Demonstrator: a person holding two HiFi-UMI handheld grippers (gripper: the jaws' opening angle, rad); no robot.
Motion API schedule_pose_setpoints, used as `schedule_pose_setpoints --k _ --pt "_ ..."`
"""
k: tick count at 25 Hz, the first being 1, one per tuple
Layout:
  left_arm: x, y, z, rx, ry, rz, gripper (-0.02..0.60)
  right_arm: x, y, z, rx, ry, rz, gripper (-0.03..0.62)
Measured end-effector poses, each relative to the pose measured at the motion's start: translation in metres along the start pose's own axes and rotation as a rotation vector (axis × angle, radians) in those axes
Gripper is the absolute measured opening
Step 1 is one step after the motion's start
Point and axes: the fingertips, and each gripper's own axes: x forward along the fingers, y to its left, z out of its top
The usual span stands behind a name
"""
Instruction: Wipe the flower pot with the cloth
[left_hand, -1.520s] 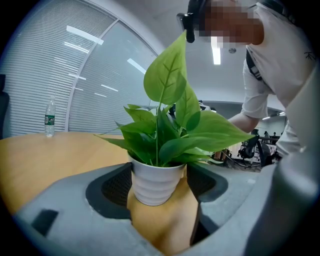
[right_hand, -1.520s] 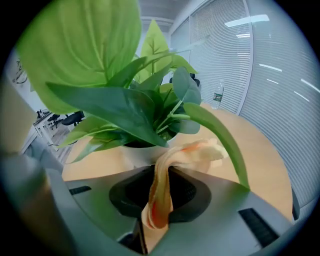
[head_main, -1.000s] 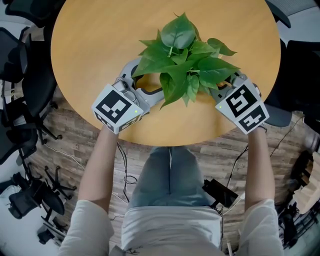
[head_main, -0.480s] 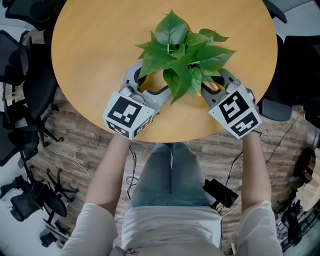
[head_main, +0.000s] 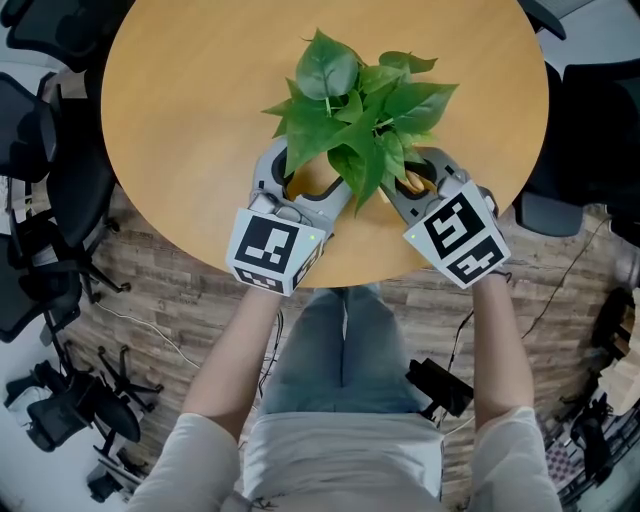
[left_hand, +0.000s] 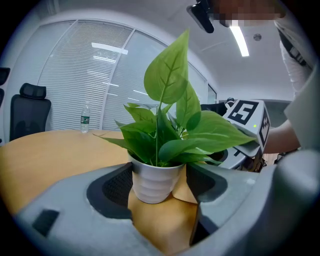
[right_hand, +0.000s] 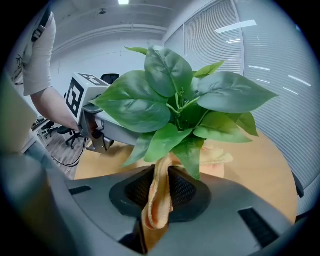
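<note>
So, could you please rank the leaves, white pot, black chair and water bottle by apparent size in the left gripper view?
1. leaves
2. white pot and black chair: about alike, so unranked
3. water bottle, which is far from the camera

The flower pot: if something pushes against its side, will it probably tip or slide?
The flower pot looks narrow at the base under tall leaves, so a high push would probably tip it. Its ribbed white wall seems stiff and smooth, so it may slide on the bare table.

Round wooden table (head_main: 180, 90), white ribbed flower pot (left_hand: 154, 182) with leafy green plant (head_main: 355, 110) standing near its front edge
</note>
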Motion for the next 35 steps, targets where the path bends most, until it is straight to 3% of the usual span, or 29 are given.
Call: schedule_pose_setpoints --k 6,15,20,26,32,35 --pt "-0.003 0.005 -0.001 0.030 0.022 -0.065 0.349 -0.003 -0.004 -0.008 0.021 -0.002 -0.003 0.061" --pt "0.003 0.005 0.004 0.137 0.030 -0.414 0.457 -0.005 -0.005 -0.008 0.031 -0.004 0.005 0.061" --pt "0.014 0.003 0.010 0.148 0.028 -0.527 0.466 -0.004 -0.003 -0.008 0.032 -0.002 0.014 0.061" --pt "0.016 0.009 0.013 0.114 0.014 -0.555 0.437 -0.009 -0.007 -0.011 0.043 0.007 0.002 0.061" --pt "0.016 0.010 0.013 0.106 0.015 -0.546 0.422 -0.016 -0.054 -0.014 0.069 0.023 -0.089 0.061" --pt "0.016 0.011 0.013 0.105 0.017 -0.541 0.422 -0.004 -0.072 -0.008 0.031 0.047 -0.095 0.061"
